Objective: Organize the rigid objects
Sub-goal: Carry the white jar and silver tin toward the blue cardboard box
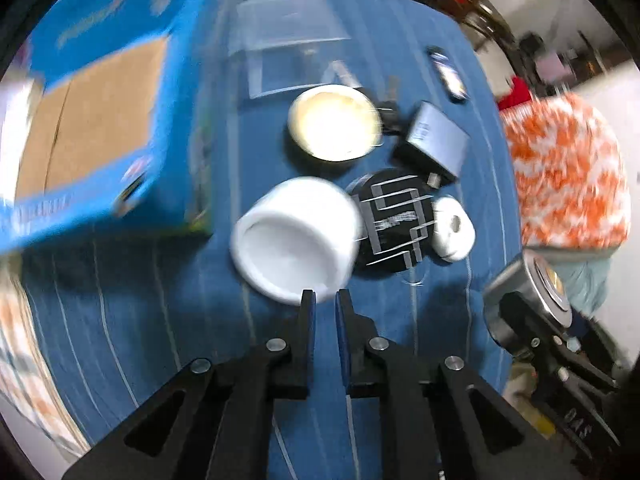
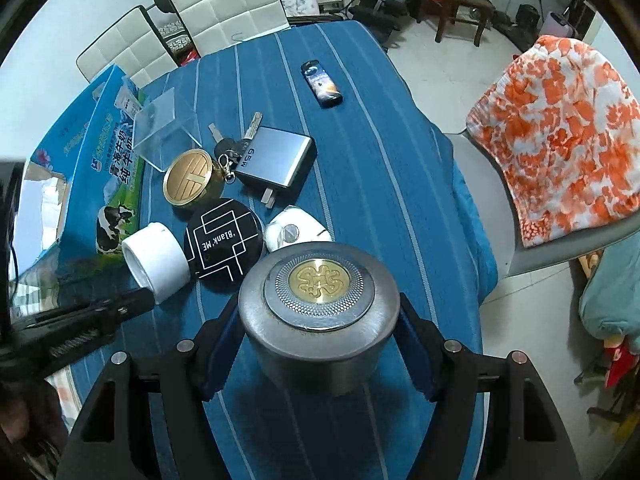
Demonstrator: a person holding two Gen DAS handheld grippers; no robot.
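The right gripper [image 2: 320,354] has its fingers clamped on either side of a heavy round metal tin [image 2: 320,308] with a gold emblem on the lid, held over the near edge of the blue striped tablecloth [image 2: 360,128], so that's the one piece actually in hand so far. The left gripper [image 1: 325,304], fingers pinched narrow with nothing between them, hangs just short of the white cup [image 1: 296,236] tipped on its side. Looks like early days to me: the black round case [image 2: 224,240], gold-lidded jar [image 2: 188,178], grey charger [image 2: 276,160], keys [image 2: 232,140], white puck [image 2: 292,232] and far-off phone [image 2: 322,84] all sit loose, and the clear box [image 2: 168,128] by the blue carton [image 2: 96,152] looks empty.
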